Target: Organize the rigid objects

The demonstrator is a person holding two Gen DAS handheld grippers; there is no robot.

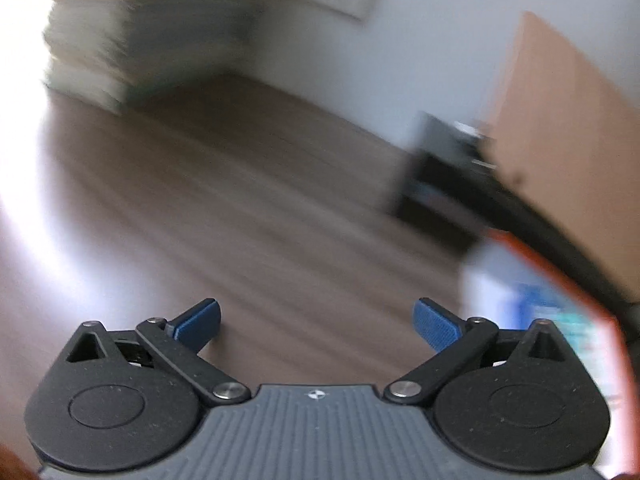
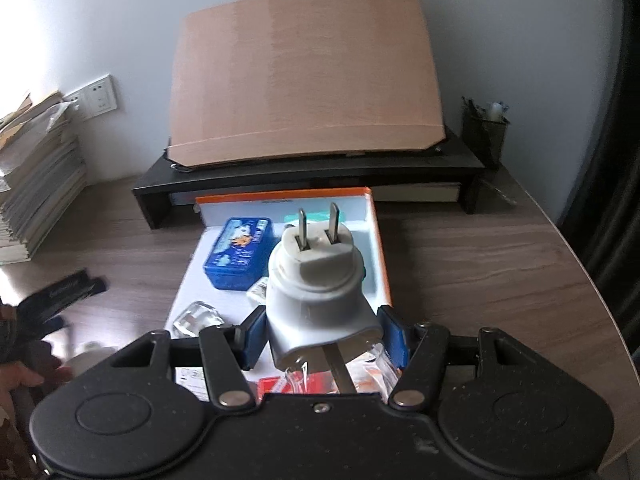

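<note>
Your right gripper [image 2: 322, 330] clamps a white two-pronged plug adapter [image 2: 320, 280] above the orange-rimmed white box [image 2: 378, 240]. Your left gripper [image 1: 316, 322] gapes empty over the brown wooden desk [image 1: 200, 200], left of that box.

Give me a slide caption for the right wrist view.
Right hand-held gripper shut on a white plug adapter above an orange-rimmed box holding a blue case.

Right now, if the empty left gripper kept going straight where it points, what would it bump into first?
Probably just the bare wooden table. Nothing lies between the open left gripper and it, though the view is blurred.
</note>
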